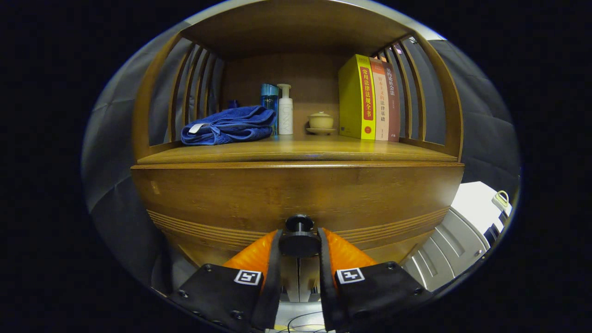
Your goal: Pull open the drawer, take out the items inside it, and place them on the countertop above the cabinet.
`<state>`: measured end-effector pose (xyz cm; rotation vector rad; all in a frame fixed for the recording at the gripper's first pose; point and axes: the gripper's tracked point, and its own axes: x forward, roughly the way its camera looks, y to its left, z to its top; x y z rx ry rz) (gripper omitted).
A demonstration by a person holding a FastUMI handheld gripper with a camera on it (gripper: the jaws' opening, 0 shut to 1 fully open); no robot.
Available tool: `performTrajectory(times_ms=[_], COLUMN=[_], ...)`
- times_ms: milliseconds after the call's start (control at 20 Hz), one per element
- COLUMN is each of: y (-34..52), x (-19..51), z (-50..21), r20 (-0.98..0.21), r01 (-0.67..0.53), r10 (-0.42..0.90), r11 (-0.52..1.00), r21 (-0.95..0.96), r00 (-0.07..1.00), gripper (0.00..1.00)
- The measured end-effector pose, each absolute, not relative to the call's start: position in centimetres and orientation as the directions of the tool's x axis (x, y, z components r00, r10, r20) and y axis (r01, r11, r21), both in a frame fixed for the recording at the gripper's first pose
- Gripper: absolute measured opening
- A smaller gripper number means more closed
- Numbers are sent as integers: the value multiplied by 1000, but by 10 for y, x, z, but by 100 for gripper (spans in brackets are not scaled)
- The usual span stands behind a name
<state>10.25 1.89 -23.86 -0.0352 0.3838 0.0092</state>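
- The drawer [296, 196] is seen shut, its wooden front directly below the desk [296, 155] of the cabinet; its contents are hidden.
- The knob [299, 236] is judged rigid and small, the only hold offered; a stiff, fairly heavy pull is expected.
- The hand-held gripper [299, 245] is held level, square to the front; its 2 fingers are clenched on the knob.
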Motion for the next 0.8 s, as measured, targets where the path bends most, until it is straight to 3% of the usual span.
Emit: performTrajectory(times_ms=[800], y=[18], x=[-15], z=[-231], r20=[-424], r01=[-4], r10=[1], r11=[1000], r21=[-5], r00=[906], gripper=[45])
